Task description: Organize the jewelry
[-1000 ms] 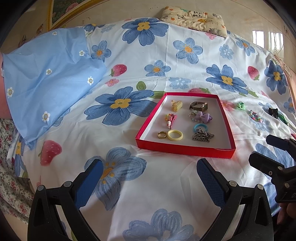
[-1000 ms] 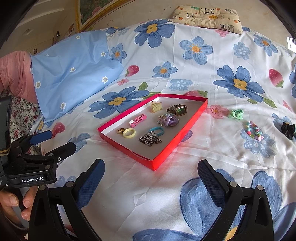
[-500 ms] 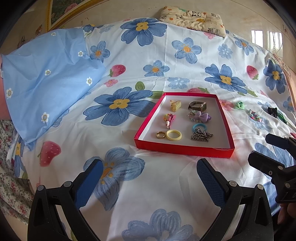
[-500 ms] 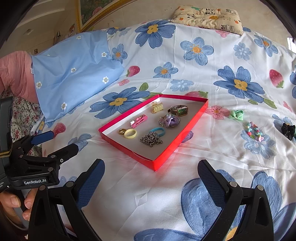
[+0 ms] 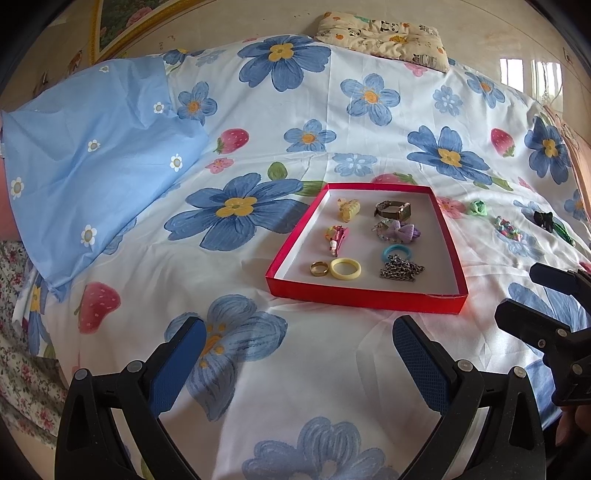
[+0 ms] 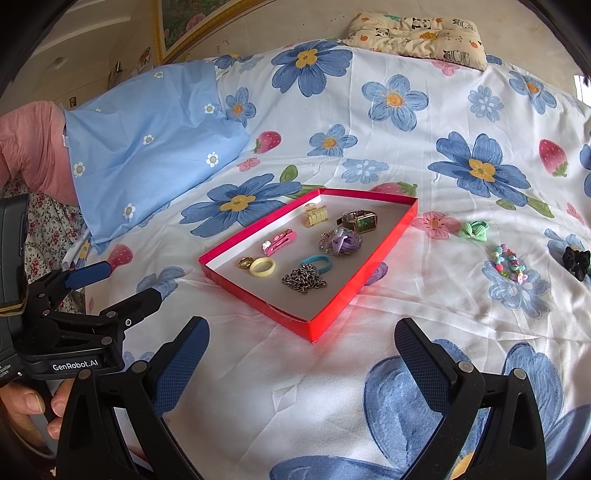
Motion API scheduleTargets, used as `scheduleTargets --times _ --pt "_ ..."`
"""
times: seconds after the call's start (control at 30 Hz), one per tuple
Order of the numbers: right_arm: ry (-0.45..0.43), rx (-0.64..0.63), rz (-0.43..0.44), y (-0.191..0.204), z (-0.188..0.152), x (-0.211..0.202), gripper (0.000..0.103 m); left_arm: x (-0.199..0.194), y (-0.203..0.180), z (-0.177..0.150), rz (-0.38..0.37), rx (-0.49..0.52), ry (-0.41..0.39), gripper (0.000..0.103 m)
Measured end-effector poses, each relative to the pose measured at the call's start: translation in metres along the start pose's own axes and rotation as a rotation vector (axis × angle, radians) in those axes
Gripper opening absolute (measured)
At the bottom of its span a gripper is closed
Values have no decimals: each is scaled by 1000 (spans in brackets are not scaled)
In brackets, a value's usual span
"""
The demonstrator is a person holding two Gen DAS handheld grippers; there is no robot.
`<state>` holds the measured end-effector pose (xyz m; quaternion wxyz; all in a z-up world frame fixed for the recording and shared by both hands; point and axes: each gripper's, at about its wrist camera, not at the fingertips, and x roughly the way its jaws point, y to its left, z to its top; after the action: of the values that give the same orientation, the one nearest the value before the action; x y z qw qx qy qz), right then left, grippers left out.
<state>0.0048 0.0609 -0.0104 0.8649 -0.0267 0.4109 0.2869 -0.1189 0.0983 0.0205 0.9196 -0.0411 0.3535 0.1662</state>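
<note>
A shallow red tray [image 5: 365, 297] [image 6: 380, 254] lies on the flowered bedsheet, holding a watch [image 5: 393, 209], a yellow claw clip [image 6: 316, 215], a pink hair clip [image 6: 279, 240], a purple bow [image 5: 400, 230], a gold ring [image 5: 318, 268], a yellow ring [image 6: 262, 266], a blue ring [image 5: 396, 252] and a metal chain [image 6: 304, 278]. On the sheet right of the tray lie a green bow [image 6: 474, 228], a bead bracelet [image 6: 509, 261] and a black bow [image 6: 577, 259]. My left gripper [image 5: 299, 349] and right gripper [image 6: 301, 349] both hover open and empty in front of the tray.
A light blue pillow [image 5: 88, 166] lies at the left and a small patterned cushion [image 6: 417, 33] at the head of the bed. The right gripper's fingers [image 5: 532, 317] show at the left view's right edge. A hand [image 6: 33, 406] holds the left gripper.
Both views shift only slightly; the tray sits a touch further left in the left wrist view. Both grippers stay open and nothing has been picked up.
</note>
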Motion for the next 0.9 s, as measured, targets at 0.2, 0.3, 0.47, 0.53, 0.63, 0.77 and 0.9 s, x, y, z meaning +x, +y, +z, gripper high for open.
scheduleTargets --times 0.2,0.3,0.47,0.53,0.63,0.77,0.9 --pt "-3 -1 3 2 2 -1 101 1 -1 0 -2 0 2 102" --pt "-4 -1 6 0 2 -2 101 2 -1 0 -3 1 4 102" --pt "-5 -1 6 -2 4 0 101 6 -1 2 -5 5 6 102" --pt "-4 -2 5 -2 4 0 101 7 -1 2 -11 7 6 102" --pt "-6 0 2 -3 7 -1 101 10 0 3 -10 8 6 102" --pt "-6 7 0 -9 10 -1 101 14 0 4 -9 13 12 102" --pt "-1 15 0 -13 10 1 101 21 -1 5 -12 15 23 102"
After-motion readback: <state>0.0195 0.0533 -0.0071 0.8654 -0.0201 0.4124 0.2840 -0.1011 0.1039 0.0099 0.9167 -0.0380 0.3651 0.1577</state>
